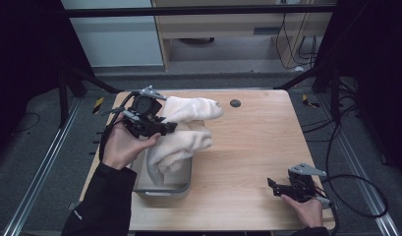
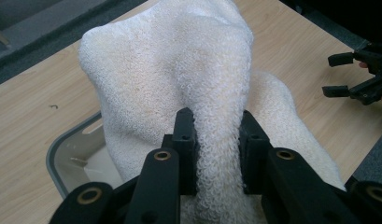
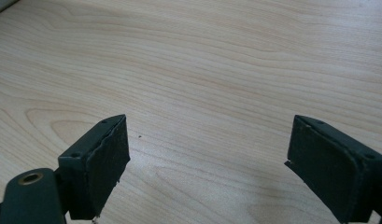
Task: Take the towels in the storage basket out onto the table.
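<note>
Towel [image 1: 186,132], cream terry, sits at the table's [image 1: 247,147] left side, draped from the tabletop down into the grey bin [image 1: 164,189] by the near-left edge. We see our left gripper [image 1: 161,129] pinching a fold of it, jaws clamped narrow on the cloth, clear in the left gripper view [image 2: 215,140]. Part of the towel bunches toward the far edge, near a small dark round spot [image 1: 235,103]. Our right gripper [image 1: 277,188] hovers low over bare wood at the near-right corner, jaws spread wide, gripping nothing, well apart from the towel.
</note>
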`<state>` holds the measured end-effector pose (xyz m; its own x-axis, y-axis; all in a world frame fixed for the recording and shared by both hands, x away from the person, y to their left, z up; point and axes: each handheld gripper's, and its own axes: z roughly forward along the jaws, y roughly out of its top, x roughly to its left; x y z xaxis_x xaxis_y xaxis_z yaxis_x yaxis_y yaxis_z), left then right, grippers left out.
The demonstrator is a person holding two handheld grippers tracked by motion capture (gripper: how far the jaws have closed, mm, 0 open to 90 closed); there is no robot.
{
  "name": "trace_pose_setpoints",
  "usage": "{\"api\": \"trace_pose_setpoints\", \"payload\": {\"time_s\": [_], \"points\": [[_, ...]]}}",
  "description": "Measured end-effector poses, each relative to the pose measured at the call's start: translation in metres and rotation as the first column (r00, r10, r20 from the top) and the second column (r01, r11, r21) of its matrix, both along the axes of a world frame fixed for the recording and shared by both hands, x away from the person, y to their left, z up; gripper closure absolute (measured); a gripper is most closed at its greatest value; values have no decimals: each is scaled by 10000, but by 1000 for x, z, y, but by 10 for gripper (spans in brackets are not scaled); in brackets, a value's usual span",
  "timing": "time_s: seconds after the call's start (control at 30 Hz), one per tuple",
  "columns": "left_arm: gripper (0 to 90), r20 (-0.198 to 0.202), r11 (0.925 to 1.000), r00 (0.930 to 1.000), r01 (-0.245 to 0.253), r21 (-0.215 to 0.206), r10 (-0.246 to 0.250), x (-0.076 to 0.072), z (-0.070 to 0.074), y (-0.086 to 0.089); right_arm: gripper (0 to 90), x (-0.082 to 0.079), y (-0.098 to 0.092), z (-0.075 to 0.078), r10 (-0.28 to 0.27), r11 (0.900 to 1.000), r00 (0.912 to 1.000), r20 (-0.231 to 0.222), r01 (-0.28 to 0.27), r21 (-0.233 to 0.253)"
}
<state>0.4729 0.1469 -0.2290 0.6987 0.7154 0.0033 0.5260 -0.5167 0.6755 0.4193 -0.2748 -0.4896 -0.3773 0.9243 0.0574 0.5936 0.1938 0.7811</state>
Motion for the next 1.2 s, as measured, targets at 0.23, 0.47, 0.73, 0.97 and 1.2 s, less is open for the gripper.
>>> {"api": "trace_pose_setpoints", "payload": {"time_s": [0.23,0.47,0.73,0.97,1.2], "points": [[732,-60,9992,9994,340,195,-339,0,4,-18,128,-1,0,1,-39,10000,10000,-32,40,91],[732,-46,9982,9986,524,279,-523,2,6,-33,129,-1,0,1,-40,10000,10000,-7,40,38],[731,-58,9966,9969,782,241,-781,3,9,-50,133,-1,-1,1,-57,9999,9999,84,58,-94],[731,-102,9946,9952,978,360,-975,4,8,-65,135,-1,-1,1,-18,9999,9999,146,19,-118],[731,-127,9920,9925,1216,351,-1212,7,6,-80,136,-1,-2,1,-35,9999,9999,155,37,-136]]}}
